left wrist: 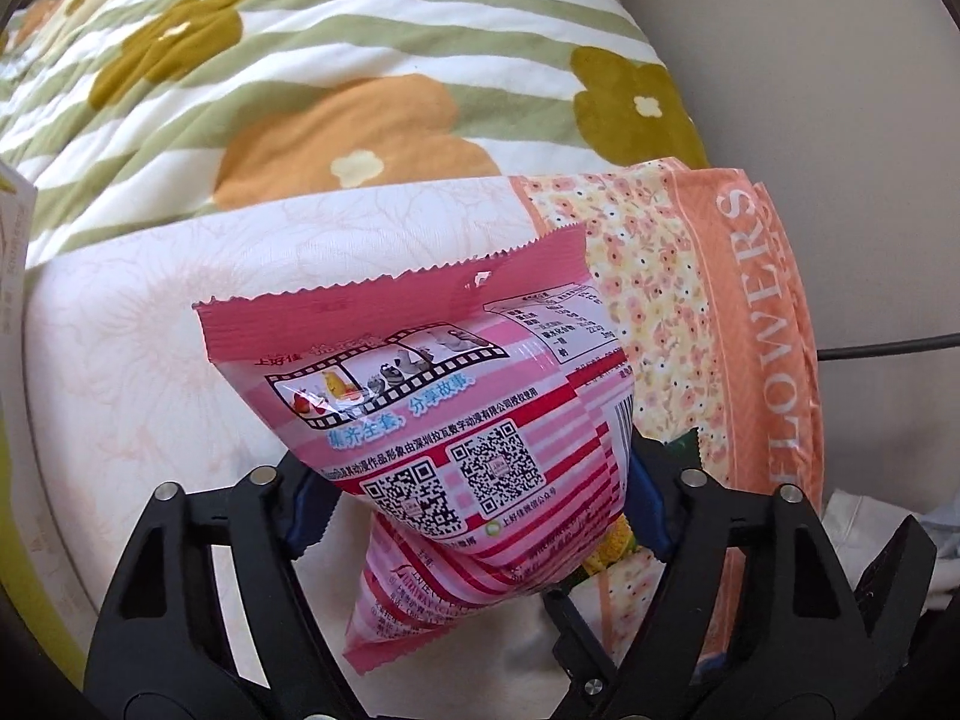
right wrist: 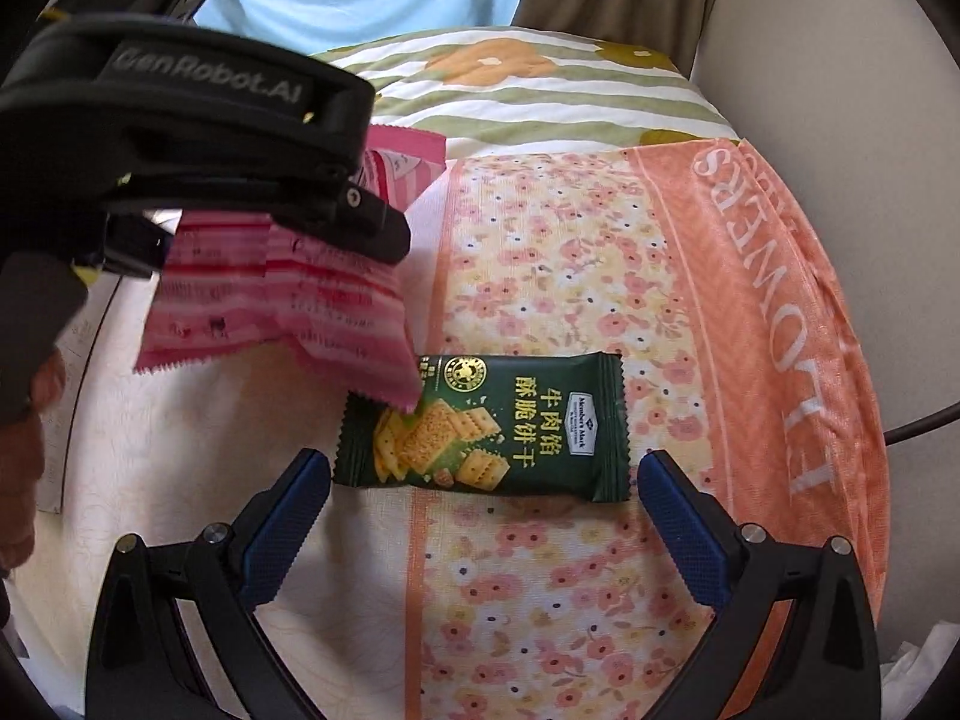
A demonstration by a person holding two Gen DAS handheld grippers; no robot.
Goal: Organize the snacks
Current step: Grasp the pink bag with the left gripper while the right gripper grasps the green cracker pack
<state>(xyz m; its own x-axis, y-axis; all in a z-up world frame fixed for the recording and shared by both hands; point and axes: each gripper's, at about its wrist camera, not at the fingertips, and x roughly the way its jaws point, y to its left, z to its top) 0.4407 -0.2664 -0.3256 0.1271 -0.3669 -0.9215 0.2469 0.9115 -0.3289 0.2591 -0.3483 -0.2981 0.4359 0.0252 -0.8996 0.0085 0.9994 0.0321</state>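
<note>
My left gripper (left wrist: 474, 504) is shut on a pink striped snack bag (left wrist: 444, 420) with QR codes and holds it above the bed. In the right wrist view the same pink bag (right wrist: 282, 300) hangs from the left gripper's black body (right wrist: 198, 138) at upper left. A dark green cracker packet (right wrist: 486, 426) lies flat on the floral cloth, its left corner under the pink bag's tip. My right gripper (right wrist: 480, 522) is open and empty, its blue pads (right wrist: 288, 522) just short of the green packet, one on each side.
An orange floral cloth (right wrist: 600, 276) marked FLOWERS covers the bed's right part, cream sheet (left wrist: 150, 324) to the left. A green-striped flowered quilt (left wrist: 300, 72) lies behind. A black cable (right wrist: 924, 420) runs at the right edge. A white paper (right wrist: 66, 396) lies at left.
</note>
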